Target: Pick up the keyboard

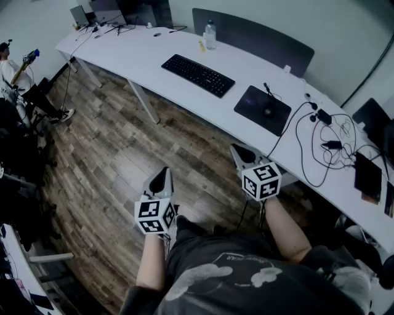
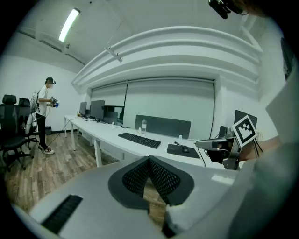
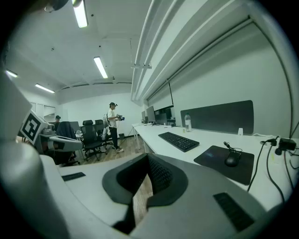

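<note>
A black keyboard (image 1: 197, 75) lies flat on the long white desk (image 1: 141, 52), also seen as the keyboard (image 2: 139, 139) and the keyboard (image 3: 178, 141) in the two gripper views. My left gripper (image 1: 161, 178) hangs over the wooden floor, well short of the desk, shut with nothing between its pads. My right gripper (image 1: 242, 152) sits near the desk's front edge, also shut and empty. In the left gripper view my gripper (image 2: 149, 162) has its mesh pads pressed together; the right gripper (image 3: 148, 159) shows the same.
A black mouse pad (image 1: 262, 109) with a mouse (image 1: 268, 112) lies right of the keyboard. A water bottle (image 1: 210, 34) stands behind it. Tangled cables (image 1: 326, 144) and monitors (image 1: 101, 11) occupy the desk ends. A person (image 1: 12, 74) stands far left by office chairs (image 3: 92, 136).
</note>
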Demonstrator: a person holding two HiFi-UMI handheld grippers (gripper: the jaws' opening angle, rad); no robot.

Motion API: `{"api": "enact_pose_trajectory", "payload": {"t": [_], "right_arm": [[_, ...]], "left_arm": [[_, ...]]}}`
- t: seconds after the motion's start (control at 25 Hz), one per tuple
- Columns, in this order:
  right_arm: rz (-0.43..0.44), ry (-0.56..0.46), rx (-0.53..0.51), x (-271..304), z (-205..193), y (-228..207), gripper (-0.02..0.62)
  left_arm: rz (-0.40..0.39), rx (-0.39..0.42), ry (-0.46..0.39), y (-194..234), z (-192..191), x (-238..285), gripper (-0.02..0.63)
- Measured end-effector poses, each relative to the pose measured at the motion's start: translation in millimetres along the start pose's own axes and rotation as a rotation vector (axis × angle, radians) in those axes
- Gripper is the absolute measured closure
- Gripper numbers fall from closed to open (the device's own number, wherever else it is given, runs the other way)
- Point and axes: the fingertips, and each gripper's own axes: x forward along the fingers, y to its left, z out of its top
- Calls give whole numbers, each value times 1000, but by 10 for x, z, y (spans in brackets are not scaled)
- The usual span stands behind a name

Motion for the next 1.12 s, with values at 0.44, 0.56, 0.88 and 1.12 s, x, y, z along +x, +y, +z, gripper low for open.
{"api": "enact_pose_trajectory", "payload": {"t": [0.44,0.56,0.88,1.12], "right_arm": [[28,15,6,36,-106,-112,595],[24,6,29,111,-118,-139,595],[-11,8,59,642,-92,-179,595],[-72,9,40,1320,120,-196,594]], "left_arm": [[41,-7,7,-54,-40,50,604],[46,-16,7,7,-25,47,604],[28,-9,-9,549,90,402,604],[-41,-17,-27,1165,308,934,604]]}}
